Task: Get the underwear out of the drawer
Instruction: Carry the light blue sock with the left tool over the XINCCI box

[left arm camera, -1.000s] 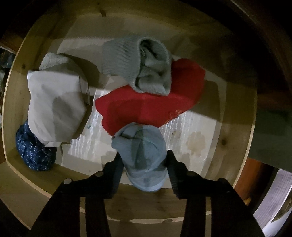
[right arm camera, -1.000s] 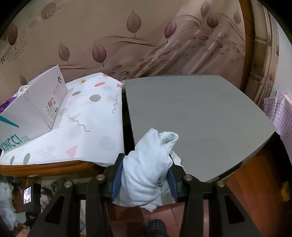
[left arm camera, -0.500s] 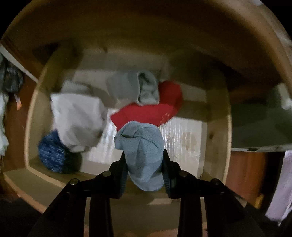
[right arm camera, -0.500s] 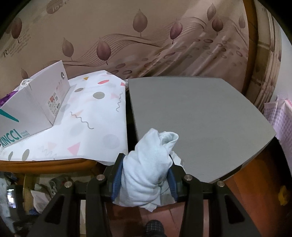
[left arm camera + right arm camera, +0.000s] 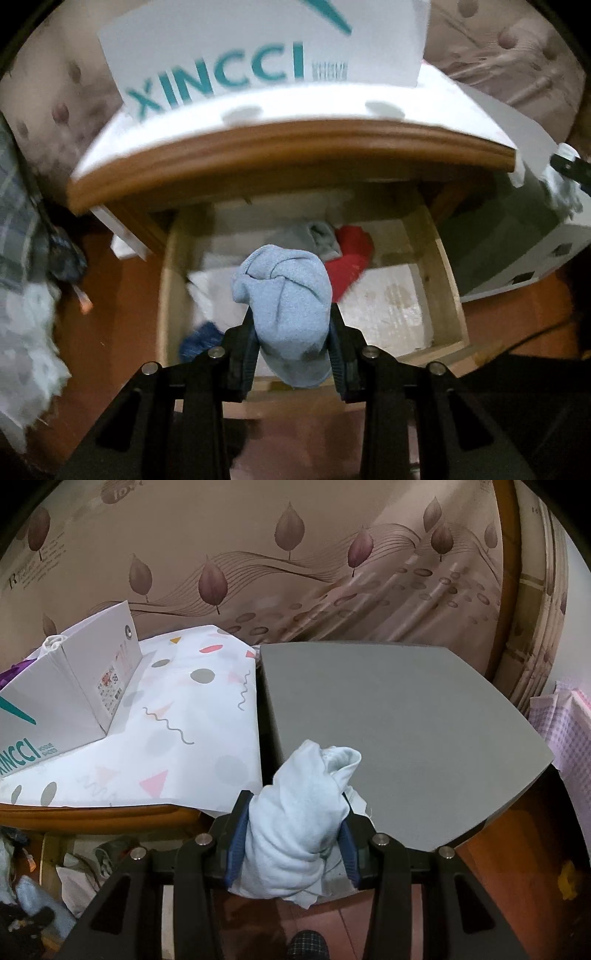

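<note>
**Tech A:** Leaf-patterned wall covering (image 5: 295,565) backs the scene. Below it a patterned cloth (image 5: 177,716) covers the wooden cabinet top, with a white XINCCI shoe box (image 5: 62,701) on it and a grey panel (image 5: 399,731) just beside the cloth. Report the left unit.

**Tech B:** Left gripper (image 5: 291,343): both pads press on a rolled light-blue underwear bundle (image 5: 286,306), held above the open wooden drawer (image 5: 447,280). The bundle is clear of the drawer floor.

**Tech A:** Drawer contents?

**Tech B:** A grey rolled garment (image 5: 317,236) touches a red garment (image 5: 349,262) near the back. A dark-blue patterned item (image 5: 199,339) lies in the near-left corner. A white item sits beside it, but motion blur makes it hard to identify.

**Tech A:** Right unit?

**Tech B:** Right gripper (image 5: 295,843): jaws clamped on a pale-blue underwear bundle (image 5: 295,819), held over the near edge of the grey panel, outside the drawer. Loose fabric hangs below the pads.
</note>
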Demonstrator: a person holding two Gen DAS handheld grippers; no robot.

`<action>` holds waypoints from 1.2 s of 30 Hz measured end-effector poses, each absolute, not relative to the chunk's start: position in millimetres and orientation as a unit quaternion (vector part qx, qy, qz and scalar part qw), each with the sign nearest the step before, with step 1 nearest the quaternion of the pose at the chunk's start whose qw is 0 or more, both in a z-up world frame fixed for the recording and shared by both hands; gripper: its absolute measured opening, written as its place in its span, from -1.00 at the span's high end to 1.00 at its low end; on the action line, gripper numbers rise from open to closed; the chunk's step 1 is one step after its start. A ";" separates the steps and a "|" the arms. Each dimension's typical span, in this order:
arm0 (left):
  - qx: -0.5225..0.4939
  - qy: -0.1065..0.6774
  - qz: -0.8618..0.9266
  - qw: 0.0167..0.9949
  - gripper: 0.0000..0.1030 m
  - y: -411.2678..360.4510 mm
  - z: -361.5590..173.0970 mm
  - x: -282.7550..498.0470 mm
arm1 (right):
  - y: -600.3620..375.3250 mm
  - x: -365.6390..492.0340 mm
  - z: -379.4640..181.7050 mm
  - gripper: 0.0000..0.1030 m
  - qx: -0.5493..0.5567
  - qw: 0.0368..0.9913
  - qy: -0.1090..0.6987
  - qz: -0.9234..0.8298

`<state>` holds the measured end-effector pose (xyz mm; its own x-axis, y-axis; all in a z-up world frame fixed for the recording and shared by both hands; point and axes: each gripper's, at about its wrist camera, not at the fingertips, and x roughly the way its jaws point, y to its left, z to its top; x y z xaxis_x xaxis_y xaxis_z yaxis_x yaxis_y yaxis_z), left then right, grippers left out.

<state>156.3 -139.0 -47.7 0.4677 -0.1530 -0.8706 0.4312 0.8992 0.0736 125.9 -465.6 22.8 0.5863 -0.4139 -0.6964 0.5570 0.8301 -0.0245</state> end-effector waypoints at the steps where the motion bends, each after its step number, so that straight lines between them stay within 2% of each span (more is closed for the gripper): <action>1: 0.148 0.479 -0.175 0.847 0.42 -136.1 -41.5 154.9 | -465.7 125.7 22.7 0.16 0.100 0.885 0.363 -0.274; 13: 0.111 0.431 -0.197 0.874 0.42 -101.9 31.4 158.7 | -464.5 125.9 24.5 0.16 0.094 0.884 0.356 -0.288; 26: 0.080 0.310 -0.198 0.926 0.41 -84.8 191.3 222.4 | -465.5 126.8 25.4 0.16 0.099 0.884 0.355 -0.287; 30: 0.072 0.313 -0.192 0.927 0.41 -94.4 207.9 263.8 | -466.2 126.4 26.1 0.16 0.100 0.884 0.352 -0.291; 36: 0.062 0.353 -0.159 0.920 0.41 -105.3 188.3 325.4 | -466.8 128.6 25.7 0.16 0.104 0.883 0.353 -0.291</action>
